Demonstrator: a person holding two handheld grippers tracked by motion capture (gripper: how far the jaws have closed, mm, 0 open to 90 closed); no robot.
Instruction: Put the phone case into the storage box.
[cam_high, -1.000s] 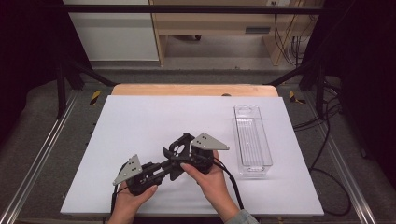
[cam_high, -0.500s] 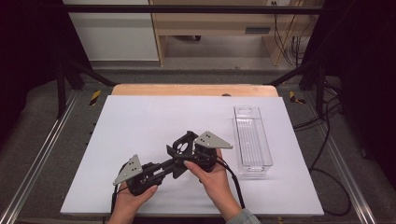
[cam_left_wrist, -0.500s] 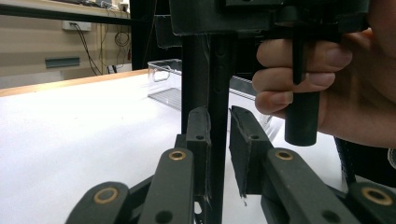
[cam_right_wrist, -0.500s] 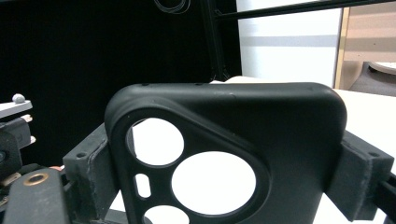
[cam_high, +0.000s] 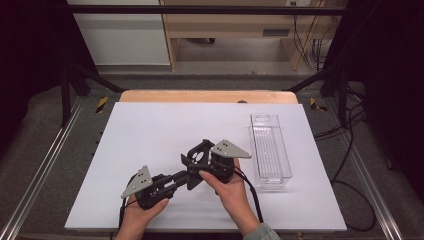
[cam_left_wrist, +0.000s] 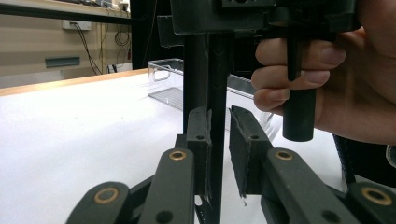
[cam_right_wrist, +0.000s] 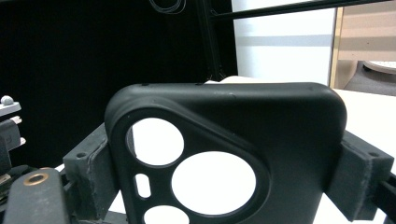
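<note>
A black phone case (cam_high: 196, 167) with round camera cut-outs is held upright above the white table. My right gripper (cam_high: 201, 159) is shut on it, and in the right gripper view the case (cam_right_wrist: 224, 140) sits clamped between the two pads (cam_right_wrist: 359, 186). My left gripper (cam_high: 183, 176) reaches in from the lower left. Its jaws close around the case's thin edge (cam_left_wrist: 217, 93), with one pad (cam_left_wrist: 200, 140) pressed against it and the other nearly touching. The hand holding the right gripper (cam_left_wrist: 327, 70) shows just behind.
A clear, empty plastic tray (cam_high: 270, 150) lies lengthwise on the right side of the white table (cam_high: 150, 130); its end (cam_left_wrist: 163, 88) shows beyond the case. A wooden strip runs along the table's far edge, with black frame posts and cables beyond.
The right gripper with the case has drifted slightly up and to the right. The left gripper has stayed almost where it was, at the case's edge.
</note>
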